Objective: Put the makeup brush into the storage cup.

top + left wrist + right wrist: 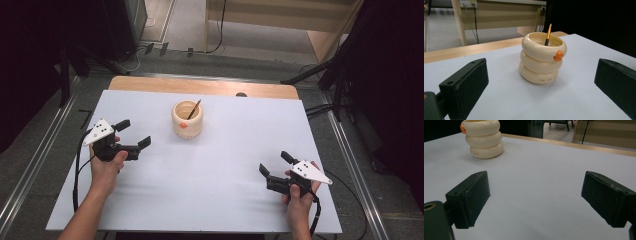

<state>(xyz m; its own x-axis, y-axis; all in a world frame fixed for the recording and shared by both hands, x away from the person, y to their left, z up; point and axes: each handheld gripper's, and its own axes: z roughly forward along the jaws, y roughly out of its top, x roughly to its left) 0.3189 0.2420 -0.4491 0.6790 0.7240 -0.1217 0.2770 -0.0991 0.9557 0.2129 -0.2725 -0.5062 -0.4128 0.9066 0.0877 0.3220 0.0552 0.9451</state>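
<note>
1. Cream pen holder (187,120), shaped like three stacked rings, stands upright on the white table (210,200), nearer the far edge than the near one, roughly mid-width and slightly left of centre.
2. Small orange knob on the holder's upper ring (558,56); faces the near edge in the high view.
3. Dark pen with a yellow-orange tip (548,35) stands inside the holder, leaning against the rim, tip pointing up.
4. Small printed text on the bottom ring, too small to read.
5. Left gripper (134,134) is held in the left hand (106,162) above the left part of the table, well apart from the holder; jaws spread wide, nothing between them.
6. In the left gripper view the holder sits between the two black jaws, farther off, not touched.
7. Right gripper (275,163) is held in the right hand (300,195) near the near right corner, well apart from the holder; jaws spread wide, empty.
8. In the right gripper view the holder (483,140) is at the upper left, far from the jaws.
9. Wooden strip (200,86) runs along the table's far edge.
</note>
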